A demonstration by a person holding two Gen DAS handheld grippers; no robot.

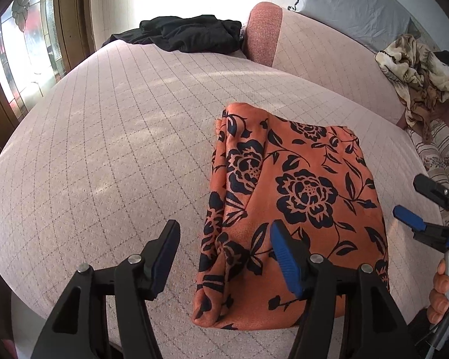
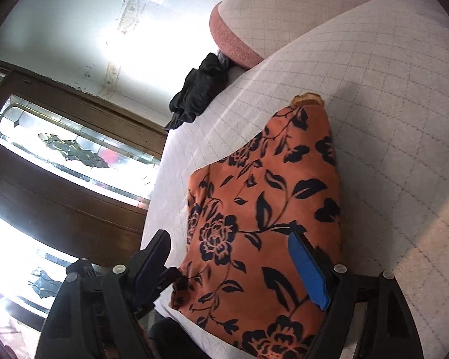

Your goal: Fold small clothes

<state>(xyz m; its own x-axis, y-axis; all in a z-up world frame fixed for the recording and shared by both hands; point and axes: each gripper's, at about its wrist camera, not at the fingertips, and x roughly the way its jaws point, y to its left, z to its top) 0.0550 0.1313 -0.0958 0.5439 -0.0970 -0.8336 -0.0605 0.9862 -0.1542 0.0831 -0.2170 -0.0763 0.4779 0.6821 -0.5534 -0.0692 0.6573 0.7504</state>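
An orange cloth with dark floral print [image 1: 296,197] lies folded into a rough rectangle on the quilted pink sofa seat [image 1: 119,149]. My left gripper [image 1: 224,239] is open and empty, hovering over the cloth's near left edge. My right gripper [image 1: 410,200] shows at the right edge of the left wrist view, open, beside the cloth's right side. In the right wrist view the right gripper [image 2: 230,254] is open over the cloth [image 2: 269,209], nothing held between its fingers.
A black garment [image 1: 191,33] lies at the far end of the seat, also in the right wrist view [image 2: 200,89]. A crumpled beige cloth [image 1: 416,68] sits on the sofa back at the right. A wooden door with stained glass [image 2: 60,149] stands beyond the seat edge.
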